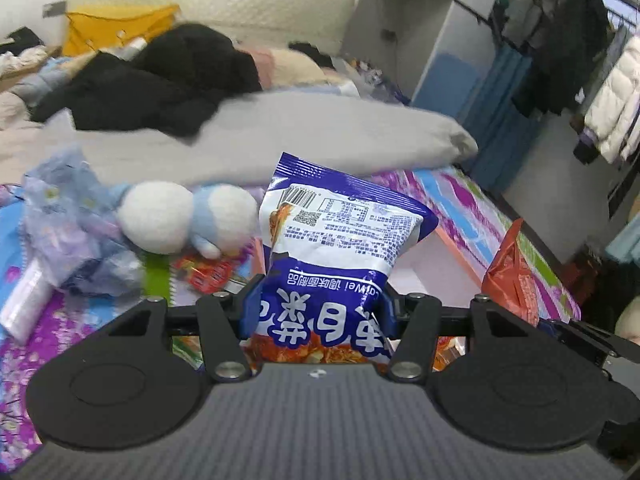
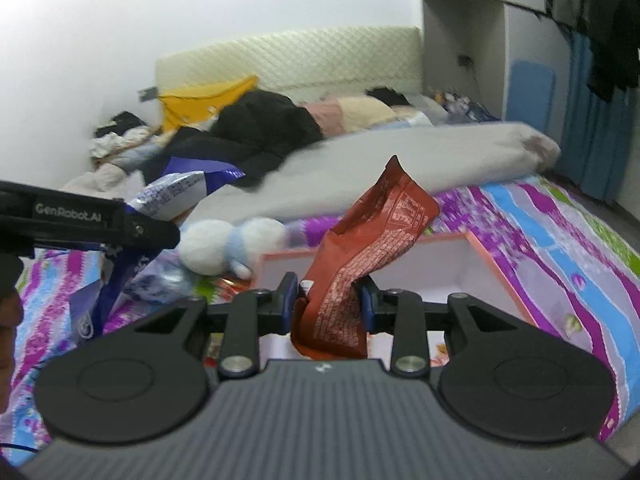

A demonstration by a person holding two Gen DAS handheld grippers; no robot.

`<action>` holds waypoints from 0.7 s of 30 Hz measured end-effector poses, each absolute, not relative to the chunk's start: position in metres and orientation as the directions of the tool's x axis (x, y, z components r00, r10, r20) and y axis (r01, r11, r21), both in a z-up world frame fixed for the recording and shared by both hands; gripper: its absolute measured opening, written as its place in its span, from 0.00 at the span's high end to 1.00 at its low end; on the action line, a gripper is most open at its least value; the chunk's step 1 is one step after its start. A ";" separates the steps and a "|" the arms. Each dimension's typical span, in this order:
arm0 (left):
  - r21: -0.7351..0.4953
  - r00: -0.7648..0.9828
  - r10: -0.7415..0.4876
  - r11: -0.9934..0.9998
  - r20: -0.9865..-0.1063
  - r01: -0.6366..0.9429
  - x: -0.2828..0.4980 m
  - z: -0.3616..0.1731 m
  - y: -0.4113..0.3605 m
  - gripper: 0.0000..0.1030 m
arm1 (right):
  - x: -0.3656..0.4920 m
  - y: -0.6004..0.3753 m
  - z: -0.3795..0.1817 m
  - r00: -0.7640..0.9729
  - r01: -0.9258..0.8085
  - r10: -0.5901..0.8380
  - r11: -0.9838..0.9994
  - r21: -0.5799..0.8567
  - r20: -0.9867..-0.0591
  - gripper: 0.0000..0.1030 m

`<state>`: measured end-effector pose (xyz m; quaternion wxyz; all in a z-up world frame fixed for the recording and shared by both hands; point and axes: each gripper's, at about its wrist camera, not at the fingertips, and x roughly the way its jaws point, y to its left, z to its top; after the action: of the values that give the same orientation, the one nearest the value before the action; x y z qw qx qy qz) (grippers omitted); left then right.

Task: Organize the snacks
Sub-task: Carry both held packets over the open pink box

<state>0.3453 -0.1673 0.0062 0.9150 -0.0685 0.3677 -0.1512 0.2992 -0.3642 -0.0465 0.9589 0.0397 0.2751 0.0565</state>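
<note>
1. Bed: fills both views, covered by a striped purple/blue/green floral sheet. It's the reference for everything below.
2. Grey duvet: rolled across the middle of the bed, beyond the box. Dark clothing is heaped behind it, toward the quilted cream headboard.
3. Pink-rimmed box: sits open on the bed sheet on the near side of the duvet, white inside. What's in it is mostly blocked by the grippers.
4. Left gripper: clenched on the blue-and-white snack bag. Blue pads press both sides of the bag's lower part. The bag stands up above the jaws, clear of the bed, with its back label and barcode toward the camera. In the right wrist view the same bag shows at left, in front of the duvet.
5. Right gripper: clenched on the red snack packet. The packet is crumpled and pinched at its lower half, top leaning up and right, held above the box, off the bed. In the left wrist view it appears at the right edge, over the bed's right side.
6. White-and-blue plush toy: lies on the bed just left of the box, near side of the duvet.
7. Crumpled blue floral plastic bag: on the bed left of the plush.
8. Red-printed wrapper: flat on the bed just below the plush, partly hidden by the left gripper.
</note>
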 end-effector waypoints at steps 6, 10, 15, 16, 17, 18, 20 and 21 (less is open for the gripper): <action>-0.219 0.616 -0.341 0.938 -0.710 0.268 0.382 -0.034 -0.207 0.41 | 0.322 -0.391 -0.084 0.801 -0.019 0.084 0.993 0.116 -0.592 0.66; -0.218 0.576 -0.352 0.932 -0.738 0.290 0.400 -0.058 -0.225 0.41 | 0.338 -0.401 -0.108 0.770 0.003 0.077 0.992 0.124 -0.633 0.66; -0.197 0.533 -0.342 0.930 -0.774 0.311 0.418 -0.087 -0.245 0.41 | 0.350 -0.409 -0.137 0.733 0.036 0.066 0.990 0.136 -0.677 0.65; -0.199 0.525 -0.346 0.927 -0.778 0.317 0.420 -0.091 -0.248 0.40 | 0.351 -0.410 -0.142 0.727 0.039 0.065 0.990 0.135 -0.684 0.65; -0.191 0.517 -0.339 0.929 -0.786 0.318 0.422 -0.097 -0.250 0.40 | 0.351 -0.410 -0.147 0.719 0.041 0.065 0.990 0.136 -0.692 0.65; -0.188 0.510 -0.335 0.929 -0.792 0.318 0.422 -0.101 -0.251 0.40 | 0.351 -0.410 -0.151 0.711 0.046 0.067 0.989 0.141 -0.700 0.65; -0.192 0.492 -0.338 0.927 -0.802 0.323 0.421 -0.107 -0.252 0.40 | 0.349 -0.411 -0.159 0.697 0.060 0.068 0.986 0.154 -0.713 0.65; -0.188 0.489 -0.337 0.925 -0.804 0.329 0.419 -0.109 -0.252 0.37 | 0.348 -0.412 -0.161 0.691 0.066 0.067 0.986 0.155 -0.720 0.65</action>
<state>0.4191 -0.2516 -0.1087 0.8630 -0.0047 0.4669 -0.1930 0.3485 -0.4118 -0.1614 0.9157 0.0847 0.3929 0.0003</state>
